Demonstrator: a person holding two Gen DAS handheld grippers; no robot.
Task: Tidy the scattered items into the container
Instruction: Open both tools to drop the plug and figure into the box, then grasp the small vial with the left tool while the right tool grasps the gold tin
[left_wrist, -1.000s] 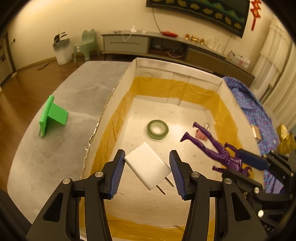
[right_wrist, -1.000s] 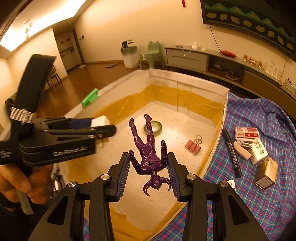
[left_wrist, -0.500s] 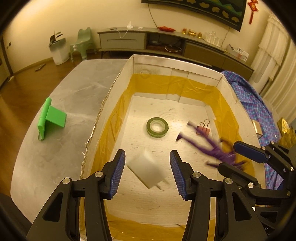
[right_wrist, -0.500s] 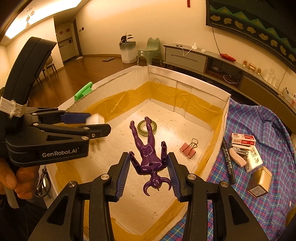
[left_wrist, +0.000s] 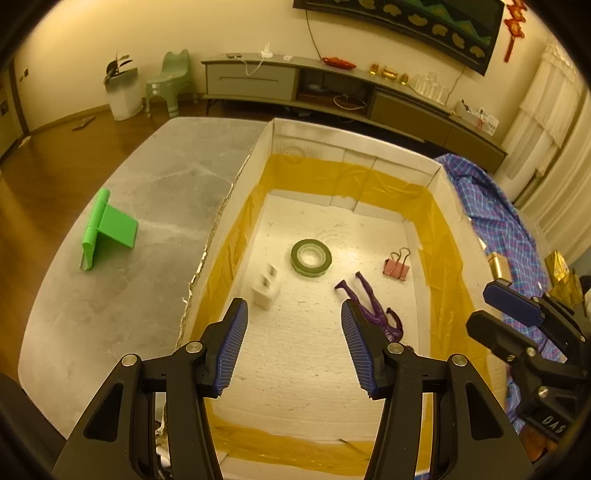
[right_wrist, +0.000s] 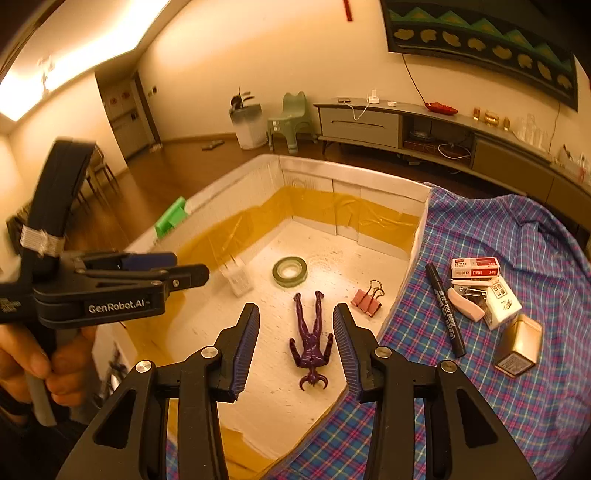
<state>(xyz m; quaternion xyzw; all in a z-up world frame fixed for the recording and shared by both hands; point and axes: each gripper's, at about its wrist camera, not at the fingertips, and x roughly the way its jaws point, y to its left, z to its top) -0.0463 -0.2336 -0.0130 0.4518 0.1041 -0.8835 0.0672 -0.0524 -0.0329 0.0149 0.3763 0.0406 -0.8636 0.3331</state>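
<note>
The white foam container (left_wrist: 354, 147) with yellow tape inside holds a white plug adapter (left_wrist: 265, 290), a green tape roll (left_wrist: 311, 256), a pink binder clip (left_wrist: 398, 266) and a purple figure (left_wrist: 373, 310). My left gripper (left_wrist: 291, 343) is open and empty above the container floor. My right gripper (right_wrist: 295, 345) is open and empty above the purple figure (right_wrist: 312, 334), which lies flat on the floor. The adapter (right_wrist: 236, 278), tape roll (right_wrist: 290, 271) and clip (right_wrist: 367, 299) also show in the right wrist view.
A green stand (left_wrist: 107, 229) sits on the grey table (left_wrist: 110, 295) left of the container. On the plaid cloth (right_wrist: 517, 369) to the right lie a black marker (right_wrist: 445, 310), a staple box (right_wrist: 474, 267), a stapler (right_wrist: 465, 301), a white box (right_wrist: 502, 301) and a gold box (right_wrist: 519, 345).
Both grippers opened and let go. The white adapter and the purple figure dropped onto the container floor, and both grippers drew back.
</note>
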